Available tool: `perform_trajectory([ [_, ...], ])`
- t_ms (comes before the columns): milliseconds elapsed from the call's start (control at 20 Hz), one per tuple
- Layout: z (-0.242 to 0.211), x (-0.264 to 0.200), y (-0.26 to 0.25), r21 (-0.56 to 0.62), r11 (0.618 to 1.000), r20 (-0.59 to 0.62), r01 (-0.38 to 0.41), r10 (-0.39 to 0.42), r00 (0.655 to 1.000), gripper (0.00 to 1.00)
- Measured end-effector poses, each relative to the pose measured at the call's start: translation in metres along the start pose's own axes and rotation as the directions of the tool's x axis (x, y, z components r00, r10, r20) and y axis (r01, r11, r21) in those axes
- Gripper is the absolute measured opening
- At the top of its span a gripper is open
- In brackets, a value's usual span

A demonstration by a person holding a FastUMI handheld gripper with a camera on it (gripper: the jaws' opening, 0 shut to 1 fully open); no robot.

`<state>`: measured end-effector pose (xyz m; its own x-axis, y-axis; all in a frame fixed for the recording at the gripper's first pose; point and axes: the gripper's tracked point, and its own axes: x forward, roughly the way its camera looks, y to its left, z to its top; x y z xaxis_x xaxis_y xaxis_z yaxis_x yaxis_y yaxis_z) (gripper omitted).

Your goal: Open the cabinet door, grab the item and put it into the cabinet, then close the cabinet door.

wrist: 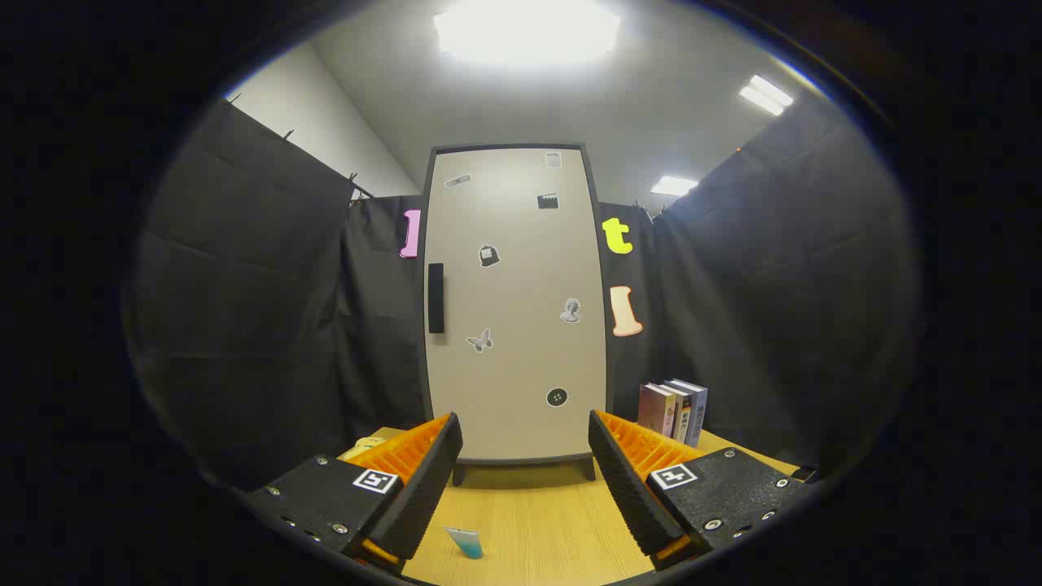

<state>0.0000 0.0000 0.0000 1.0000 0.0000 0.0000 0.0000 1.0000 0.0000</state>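
Nothing done yet, by the look of it. Cabinet [515, 309] stands upright on the wooden table [537, 521], straight ahead of the gripper [525, 468], door flush shut. Dark vertical handle [436, 298] sits on the door's left edge, about mid-height; a few small stickers are scattered across the panel.

Gripper is spread wide, nothing between the fingers, pointed at the cabinet's lower half and well short of it.

Likely the item: a small teal-and-white tube [466, 541] lying flat on the table, low between the fingers and nearer the left one, not touched. (Something yellowish [364, 444] peeks out behind the left finger, too hidden to tell what it is.) A short row of books [674, 411] stands on the table just right of the cabinet, beyond the right finger.

All steps remain: pull the door open by the handle, pick up the tube, place it inside, shut the door. First move calls for going up and left to reach that handle.
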Motion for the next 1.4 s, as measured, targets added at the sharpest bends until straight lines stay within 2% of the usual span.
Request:
perform_trajectory([
  [900,0.004,0.014,0.005,0.010,1.000,-0.012,-0.028,0.028,1.000,0.96],
  [1050,0.012,0.031,0.014,0.039,0.998,-0.025,-0.052,0.053,0.998,0.96],
  [1400,0.059,0.095,0.027,0.048,0.997,0.051,-0.057,0.055,0.997,0.96],
])
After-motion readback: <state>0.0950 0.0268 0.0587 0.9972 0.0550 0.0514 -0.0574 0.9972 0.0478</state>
